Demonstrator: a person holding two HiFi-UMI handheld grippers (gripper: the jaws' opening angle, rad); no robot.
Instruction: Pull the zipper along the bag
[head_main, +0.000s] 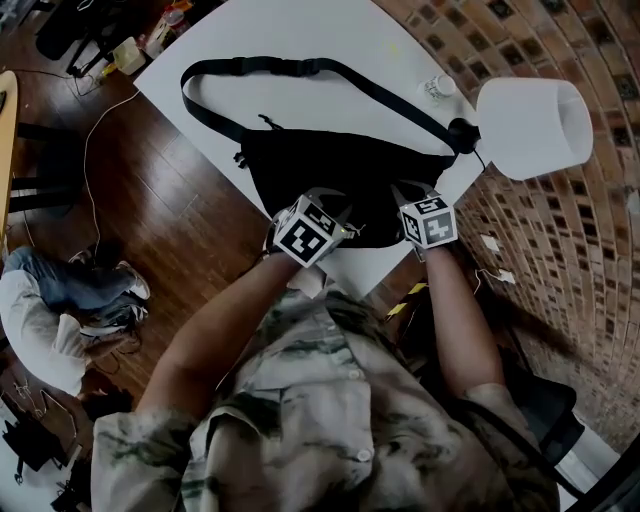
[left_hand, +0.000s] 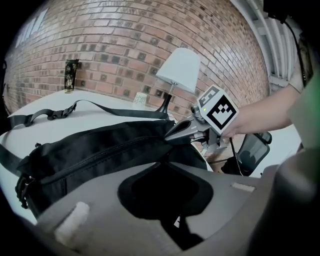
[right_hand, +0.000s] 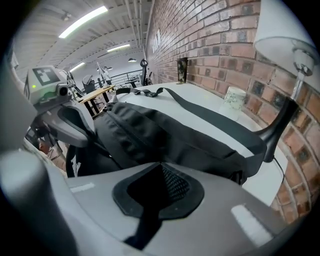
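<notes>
A white surface (head_main: 300, 40) stands against a brick wall (head_main: 520, 30) over a dark wooden floor (head_main: 170, 210); at its near corner, in front of the person's patterned shirt (head_main: 330, 400), both forearms reach in. The left gripper (head_main: 328, 203) sits at the near edge of the black bag (head_main: 340, 170); its fingers (left_hand: 100, 220) are drawn almost together, pinching black fabric of the bag between them. The right gripper (head_main: 408, 195) is just beside it, toward the right edge of the surface; its fingers (right_hand: 240, 200) are likewise closed on black material of the bag, a bit of mesh weave showing between them. In the left gripper view their tips meet at the end of the zipper (left_hand: 100, 152), which runs along the top of the bag; whether they have the pull tab itself I cannot tell. The bag lies across the near corner; its strap (head_main: 260, 68) loops out over the middle toward the far left corner. A lamp (head_main: 530, 125) with a white shade stands at the right corner, touching the strap's end; a small cup (head_main: 437, 88) sits just beyond it along the wall-side edge.
</notes>
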